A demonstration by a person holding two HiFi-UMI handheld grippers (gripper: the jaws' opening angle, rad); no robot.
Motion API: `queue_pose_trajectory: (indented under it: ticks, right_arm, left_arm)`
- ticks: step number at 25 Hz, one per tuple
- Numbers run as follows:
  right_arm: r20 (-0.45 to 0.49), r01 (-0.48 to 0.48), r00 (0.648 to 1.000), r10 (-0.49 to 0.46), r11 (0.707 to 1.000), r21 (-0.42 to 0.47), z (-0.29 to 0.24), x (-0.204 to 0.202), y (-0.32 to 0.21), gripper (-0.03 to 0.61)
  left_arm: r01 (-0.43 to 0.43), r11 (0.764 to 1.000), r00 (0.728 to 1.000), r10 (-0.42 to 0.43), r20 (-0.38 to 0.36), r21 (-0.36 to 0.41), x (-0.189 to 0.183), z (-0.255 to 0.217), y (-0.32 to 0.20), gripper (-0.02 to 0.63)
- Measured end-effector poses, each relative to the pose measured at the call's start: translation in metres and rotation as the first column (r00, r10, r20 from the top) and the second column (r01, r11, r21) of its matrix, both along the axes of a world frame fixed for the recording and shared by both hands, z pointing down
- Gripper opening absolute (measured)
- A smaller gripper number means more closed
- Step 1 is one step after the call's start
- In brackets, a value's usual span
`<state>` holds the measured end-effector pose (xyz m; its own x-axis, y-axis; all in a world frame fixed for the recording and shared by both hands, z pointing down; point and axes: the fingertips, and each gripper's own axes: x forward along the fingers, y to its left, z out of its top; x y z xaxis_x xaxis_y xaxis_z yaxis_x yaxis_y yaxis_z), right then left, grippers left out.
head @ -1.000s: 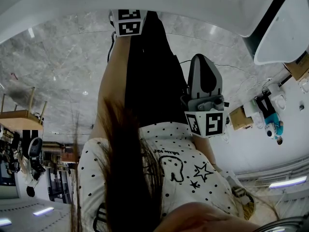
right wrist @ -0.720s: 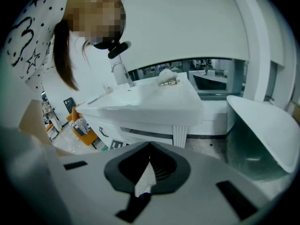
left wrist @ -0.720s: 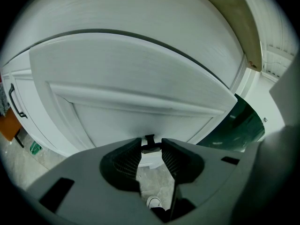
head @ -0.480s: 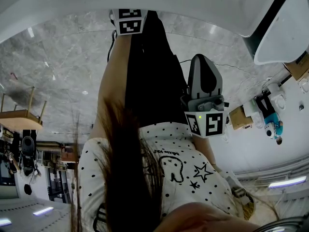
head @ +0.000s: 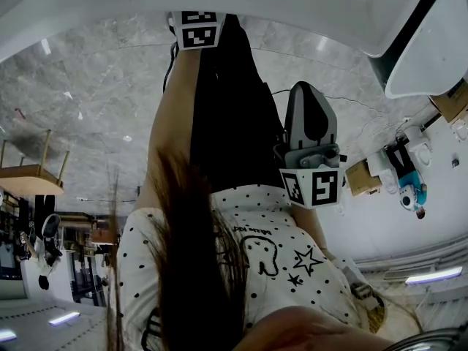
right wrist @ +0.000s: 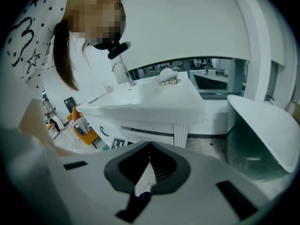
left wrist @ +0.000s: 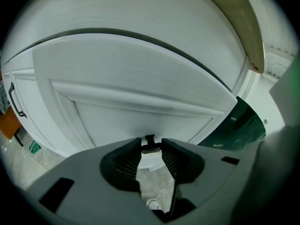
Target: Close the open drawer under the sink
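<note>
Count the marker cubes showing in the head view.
2. One marker cube sits at the top edge, on the left gripper, whose jaws hold a small knob; the other is centre right, on the right gripper. No others show.

**White sink counter over a grey marble floor**

The white sink counter (right wrist: 154, 102) carries a chrome faucet (right wrist: 121, 72) near its back edge. A small metal piece (right wrist: 169, 82) lies toward its far corner. Below it, the grey marble floor (right wrist: 211, 144) bears an orange chair (right wrist: 83, 134) near the counter's cabinet.
</note>
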<state>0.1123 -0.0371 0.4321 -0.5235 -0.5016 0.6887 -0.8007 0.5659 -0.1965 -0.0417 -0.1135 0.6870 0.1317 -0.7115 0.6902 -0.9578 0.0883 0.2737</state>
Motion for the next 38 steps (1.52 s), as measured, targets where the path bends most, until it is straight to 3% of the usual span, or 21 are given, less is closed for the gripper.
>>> queue_pose_trajectory:
  ticks: [38]
  right_arm:
    - [-0.01,0.03,0.999,-0.031,0.999,-0.017,0.012,-0.014,0.006,0.012]
  left_arm:
    - [0.049,0.998,0.998,-0.048,-0.035,0.028,-0.014,0.007,-0.007,0.14]
